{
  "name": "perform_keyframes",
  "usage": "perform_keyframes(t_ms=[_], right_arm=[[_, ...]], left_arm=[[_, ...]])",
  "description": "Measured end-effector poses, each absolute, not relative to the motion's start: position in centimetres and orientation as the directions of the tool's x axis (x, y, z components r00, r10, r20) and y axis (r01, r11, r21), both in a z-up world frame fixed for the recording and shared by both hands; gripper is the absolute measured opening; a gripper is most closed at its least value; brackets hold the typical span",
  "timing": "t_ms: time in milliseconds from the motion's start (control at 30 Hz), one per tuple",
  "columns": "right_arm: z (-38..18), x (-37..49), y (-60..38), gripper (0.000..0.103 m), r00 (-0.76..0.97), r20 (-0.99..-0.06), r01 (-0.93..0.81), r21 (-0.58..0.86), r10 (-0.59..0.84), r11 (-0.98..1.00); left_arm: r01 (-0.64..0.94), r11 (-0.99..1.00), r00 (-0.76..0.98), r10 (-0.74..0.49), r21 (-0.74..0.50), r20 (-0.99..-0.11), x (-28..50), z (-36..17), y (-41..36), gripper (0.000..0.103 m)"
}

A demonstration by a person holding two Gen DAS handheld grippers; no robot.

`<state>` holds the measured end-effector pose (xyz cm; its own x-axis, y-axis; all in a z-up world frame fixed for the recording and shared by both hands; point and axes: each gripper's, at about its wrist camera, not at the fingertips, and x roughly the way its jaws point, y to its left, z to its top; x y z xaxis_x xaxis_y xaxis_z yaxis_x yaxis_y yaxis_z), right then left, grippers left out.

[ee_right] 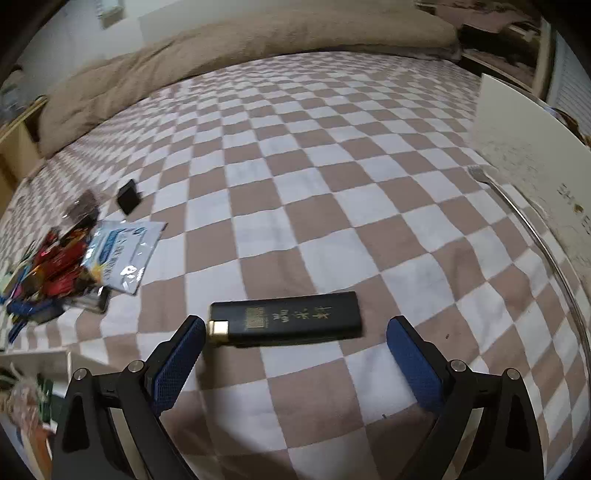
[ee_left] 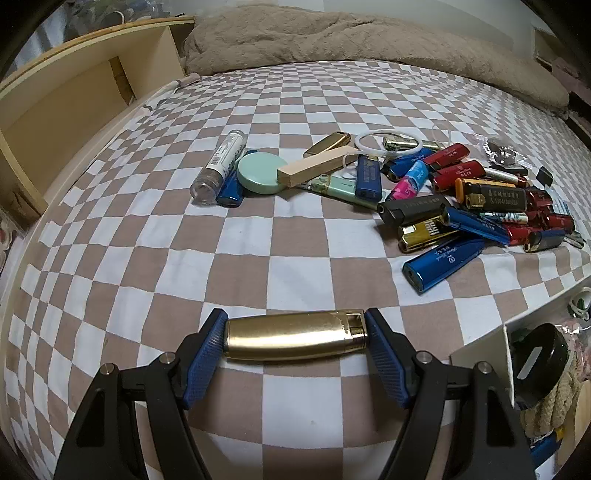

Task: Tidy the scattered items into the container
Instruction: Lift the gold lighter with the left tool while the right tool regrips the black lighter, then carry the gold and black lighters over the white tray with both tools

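Note:
A gold lighter sits crosswise between the blue pads of my left gripper, which is shut on its two ends just above the checked bedsheet. Farther back lies a heap of lighters in red, blue, black and gold. A black lighter with gold lettering lies flat on the sheet between the tips of my right gripper. That gripper is open; its left pad is close to the lighter's gold end and its right pad stands apart. A white container with things inside is at the bed's edge.
A clear tube, a mint round case, a wooden block and a white ring lie left of the heap. A plastic packet and a small black square lie by it. A white box lid stands at the right. A beige blanket lies at the back.

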<state>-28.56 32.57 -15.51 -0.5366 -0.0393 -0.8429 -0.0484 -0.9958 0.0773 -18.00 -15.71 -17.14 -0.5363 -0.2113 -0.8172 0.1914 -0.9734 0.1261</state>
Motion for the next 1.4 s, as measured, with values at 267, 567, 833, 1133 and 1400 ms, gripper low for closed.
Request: perform_keyframes(t_ms=[267, 567, 833, 1133, 1400], right_arm=[[-15.7, -28.1, 32.2, 0.082, -0.555, -0.831, 0.026, 0.04, -0.048, -0.999], [-15.4, -27.6, 32.0, 0.082, -0.552, -0.831, 0.02, 0.065, -0.065, -0.998], [-13.6, -25.9, 31.9, 0.082, -0.595, -0.797, 0.02, 0.114, -0.103, -0.993], [-10.9, -23.8, 31.5, 0.082, -0.673, -0.724, 0.038, 0.168, -0.149, -0.985], [-8.8, -21.8, 31.0, 0.082, -0.717, -0.673, 0.073, 0.184, -0.18, -0.98]], left_arm=[[0.216, -0.97, -0.537, -0.212, 0.11, -0.817, -18.0, -16.9, -16.1, 0.075], [0.233, -0.966, -0.534, -0.224, 0.113, -0.815, -17.9, -16.7, -15.8, 0.075], [0.251, -0.966, -0.573, -0.204, 0.067, -0.794, -16.9, -15.2, -15.4, 0.075], [0.278, -0.96, -0.652, -0.22, 0.04, -0.726, -14.9, -12.1, -14.2, 0.075], [0.255, -0.967, -0.712, -0.201, 0.018, -0.673, -12.6, -10.0, -12.8, 0.075]])
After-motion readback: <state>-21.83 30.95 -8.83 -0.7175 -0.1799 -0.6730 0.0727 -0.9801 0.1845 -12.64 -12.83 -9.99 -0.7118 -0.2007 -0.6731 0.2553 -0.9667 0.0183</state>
